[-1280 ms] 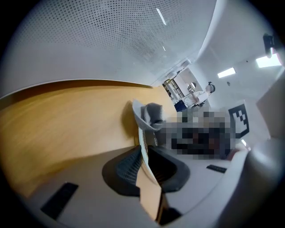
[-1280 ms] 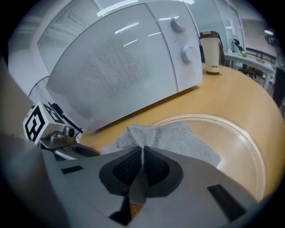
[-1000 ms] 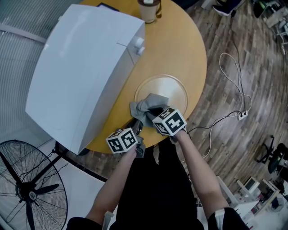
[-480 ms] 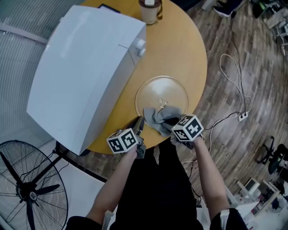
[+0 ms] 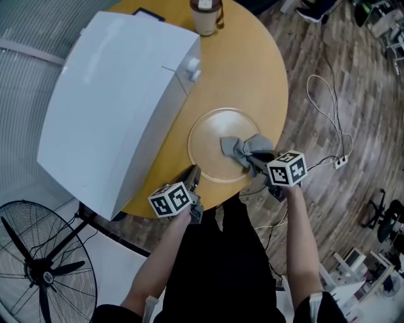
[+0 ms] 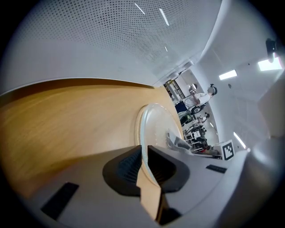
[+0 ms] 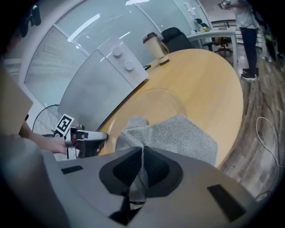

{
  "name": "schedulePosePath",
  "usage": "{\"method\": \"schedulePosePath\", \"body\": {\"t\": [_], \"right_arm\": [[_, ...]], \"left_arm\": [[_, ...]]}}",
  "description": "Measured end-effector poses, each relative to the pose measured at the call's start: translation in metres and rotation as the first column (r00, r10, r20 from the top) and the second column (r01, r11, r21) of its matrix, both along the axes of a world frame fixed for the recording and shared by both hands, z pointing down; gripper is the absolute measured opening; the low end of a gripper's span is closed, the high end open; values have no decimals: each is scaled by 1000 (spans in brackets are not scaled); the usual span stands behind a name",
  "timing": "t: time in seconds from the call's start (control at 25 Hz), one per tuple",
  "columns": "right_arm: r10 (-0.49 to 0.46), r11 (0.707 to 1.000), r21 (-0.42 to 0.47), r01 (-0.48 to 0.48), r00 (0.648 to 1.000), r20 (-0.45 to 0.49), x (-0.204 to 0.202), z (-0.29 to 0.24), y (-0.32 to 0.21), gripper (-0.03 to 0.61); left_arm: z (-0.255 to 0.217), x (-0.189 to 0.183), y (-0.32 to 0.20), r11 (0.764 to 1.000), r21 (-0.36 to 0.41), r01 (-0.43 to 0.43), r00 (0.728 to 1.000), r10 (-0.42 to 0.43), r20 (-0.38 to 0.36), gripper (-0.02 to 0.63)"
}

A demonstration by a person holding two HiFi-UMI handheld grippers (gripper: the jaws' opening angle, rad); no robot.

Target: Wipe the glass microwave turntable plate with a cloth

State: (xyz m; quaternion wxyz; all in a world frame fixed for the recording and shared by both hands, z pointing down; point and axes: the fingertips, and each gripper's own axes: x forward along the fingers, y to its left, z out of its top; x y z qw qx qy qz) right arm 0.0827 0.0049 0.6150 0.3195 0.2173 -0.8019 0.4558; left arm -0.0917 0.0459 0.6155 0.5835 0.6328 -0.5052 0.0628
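Note:
The clear glass turntable plate point(image 5: 214, 135) lies flat on the round wooden table point(image 5: 252, 69). My left gripper point(image 5: 195, 172) is shut on the plate's near-left rim; in the left gripper view the jaws point(image 6: 143, 156) pinch the plate point(image 6: 156, 127) edge-on. A grey cloth point(image 5: 242, 149) rests on the right half of the plate, and my right gripper point(image 5: 257, 161) is shut on it. The right gripper view shows the cloth point(image 7: 173, 136) bunched between the jaws point(image 7: 142, 156) and spread over the plate point(image 7: 158, 100).
A white microwave point(image 5: 113, 101) fills the table's left side, close to the plate. A lidded cup point(image 5: 205, 14) stands at the far edge. A floor fan point(image 5: 44, 271) is at lower left. Cables point(image 5: 328, 113) trail on the wooden floor to the right.
My right gripper has dragged the cloth from the plate's near-left edge across to its right side. The left gripper has stayed on the rim.

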Motion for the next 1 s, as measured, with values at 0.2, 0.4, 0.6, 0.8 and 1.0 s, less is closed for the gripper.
{"method": "schedulePosePath", "body": {"t": [0.2, 0.4, 0.6, 0.8, 1.0], "right_arm": [[142, 989, 37, -142, 990, 8, 10, -1, -38, 25], [206, 964, 203, -172, 966, -159, 14, -2, -78, 25], [170, 949, 303, -90, 953, -249, -15, -3, -101, 26], [163, 941, 328, -87, 964, -212, -53, -5, -107, 26], [40, 938, 344, 31, 980, -197, -105, -7, -82, 28]], "left_arm": [[-1, 1, 0, 1000, 8, -8, 1000, 8, 9, 38], [-1, 2, 0, 1000, 10, -11, 1000, 11, 12, 40], [-2, 1, 0, 1000, 13, -12, 1000, 11, 16, 41], [-2, 1, -1, 1000, 14, -10, 1000, 10, 15, 41], [-1, 1, 0, 1000, 13, -7, 1000, 7, 15, 41]]}}
